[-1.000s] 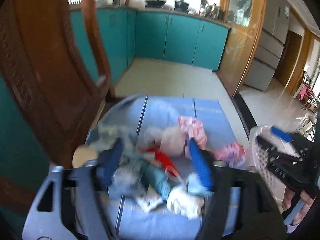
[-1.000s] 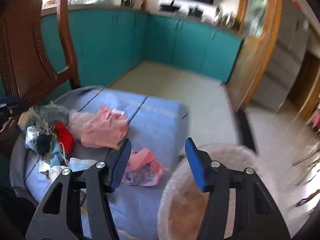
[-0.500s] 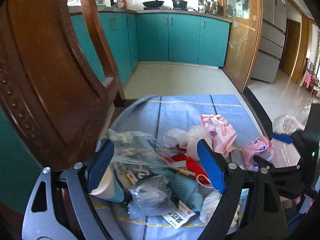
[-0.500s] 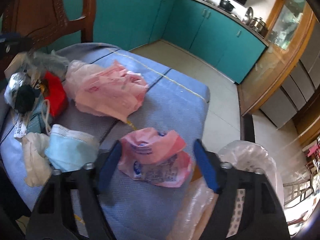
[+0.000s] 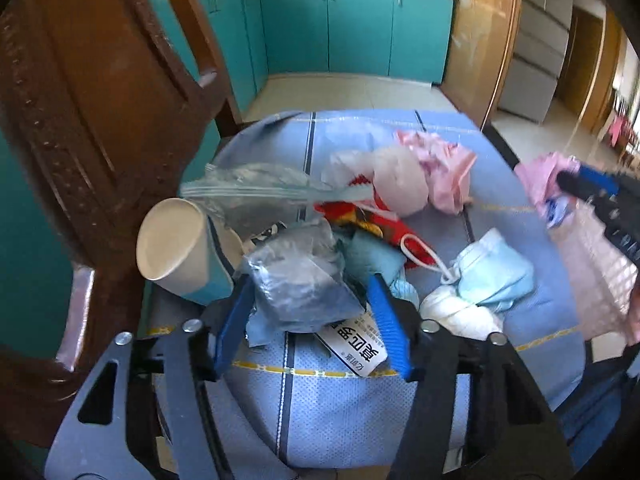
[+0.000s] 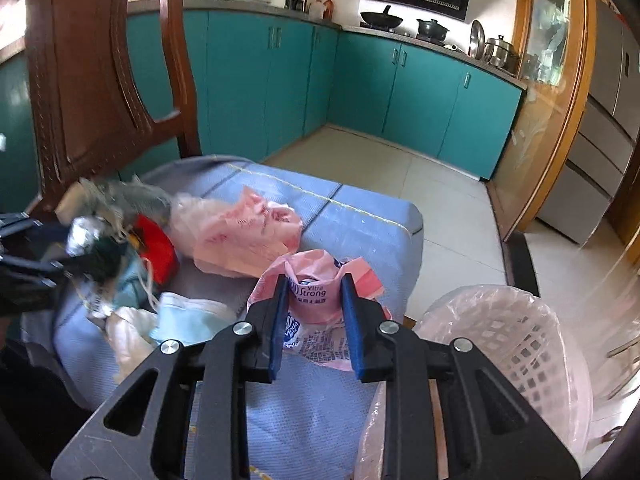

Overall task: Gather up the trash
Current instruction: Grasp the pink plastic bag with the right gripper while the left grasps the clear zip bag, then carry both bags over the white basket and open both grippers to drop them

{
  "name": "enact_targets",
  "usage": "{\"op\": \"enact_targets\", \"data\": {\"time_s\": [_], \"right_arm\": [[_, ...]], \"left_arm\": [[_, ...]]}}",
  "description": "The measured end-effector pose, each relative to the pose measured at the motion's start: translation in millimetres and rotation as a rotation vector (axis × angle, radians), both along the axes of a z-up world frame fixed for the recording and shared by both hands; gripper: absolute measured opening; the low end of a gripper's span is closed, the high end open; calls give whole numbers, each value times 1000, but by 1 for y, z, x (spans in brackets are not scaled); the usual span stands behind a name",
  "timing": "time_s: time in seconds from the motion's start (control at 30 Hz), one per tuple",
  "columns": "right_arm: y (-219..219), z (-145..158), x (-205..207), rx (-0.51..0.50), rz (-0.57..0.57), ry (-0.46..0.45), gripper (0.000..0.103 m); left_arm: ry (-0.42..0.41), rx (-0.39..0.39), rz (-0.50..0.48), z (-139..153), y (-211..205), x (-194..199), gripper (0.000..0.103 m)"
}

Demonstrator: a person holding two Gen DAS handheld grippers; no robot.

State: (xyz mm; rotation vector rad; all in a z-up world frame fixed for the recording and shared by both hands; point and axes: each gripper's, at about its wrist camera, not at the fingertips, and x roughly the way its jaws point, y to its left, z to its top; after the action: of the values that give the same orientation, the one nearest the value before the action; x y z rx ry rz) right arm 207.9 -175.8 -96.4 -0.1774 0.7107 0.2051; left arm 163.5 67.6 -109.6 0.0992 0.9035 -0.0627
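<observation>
My left gripper [image 5: 310,290] is closing around a crumpled grey plastic bag [image 5: 296,280] at the near end of the trash pile, and its blue pads touch the bag's sides. Around it lie a paper cup [image 5: 176,240], a clear zip bag [image 5: 256,188], a red wrapper [image 5: 360,216], a pink plastic bag [image 5: 440,168], a blue face mask [image 5: 492,272] and a printed label [image 5: 356,348]. My right gripper [image 6: 314,280] is closing on a pink tissue packet [image 6: 312,300], pinched between its pads beside the lined white basket [image 6: 512,340].
The trash lies on a table under a blue cloth [image 5: 340,420]. A dark wooden chair [image 5: 80,120] stands close on the left. The basket sits off the table's right edge. Teal cabinets [image 6: 420,88] and a tiled floor [image 6: 380,160] lie beyond.
Both grippers have come down and narrowed. The left one now straddles the grey bag, where it stood wide above the pile. The right one has pinched the pink packet, which now stands up between its pads.
</observation>
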Motion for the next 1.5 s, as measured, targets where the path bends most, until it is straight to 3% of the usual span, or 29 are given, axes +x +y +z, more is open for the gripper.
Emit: {"op": "enact_targets", "data": {"time_s": [0.23, 0.33, 0.5, 0.6, 0.67, 0.73, 0.83, 0.93, 1.03, 1.2, 1.3, 1.33, 1.4, 1.5], "right_arm": [[-3, 0, -3, 3, -1, -2, 27], [-6, 5, -4, 12, -3, -13, 27], [-10, 11, -11, 27, -3, -47, 27], [-28, 31, -25, 72, -36, -107, 27], [-45, 48, -36, 79, -84, -165, 27], [-70, 67, -50, 87, -156, -225, 27], [-117, 81, -68, 120, -295, -263, 27], [-154, 76, -76, 132, -414, -232, 27], [-173, 66, -82, 104, -477, -191, 27], [-192, 59, -95, 72, -533, -174, 27], [-201, 55, -99, 67, -555, -159, 27], [-204, 52, -100, 72, -561, -146, 27], [-203, 52, -97, 90, -556, -129, 28], [-204, 50, -97, 93, -548, -124, 30]], "left_arm": [[-7, -61, 21, -3, 11, -6, 48], [-48, -104, 12, 0, 18, -18, 47], [-207, -163, -51, 22, 19, -56, 47], [-345, -201, -89, 44, 12, -73, 47], [-391, -201, -110, 57, 0, -74, 47], [-387, -228, -163, 69, -19, -66, 47], [-380, -302, -317, 94, -68, -56, 47], [-334, -350, -499, 106, -138, -44, 47], [-280, -346, -597, 92, -195, -35, 46], [-173, -348, -666, 53, -253, -31, 47], [-150, -328, -685, 39, -273, -20, 50], [-149, -326, -683, 36, -273, -14, 53], [-163, -325, -662, 34, -275, -10, 69], [-191, -342, -617, 39, -260, -9, 76]]}}
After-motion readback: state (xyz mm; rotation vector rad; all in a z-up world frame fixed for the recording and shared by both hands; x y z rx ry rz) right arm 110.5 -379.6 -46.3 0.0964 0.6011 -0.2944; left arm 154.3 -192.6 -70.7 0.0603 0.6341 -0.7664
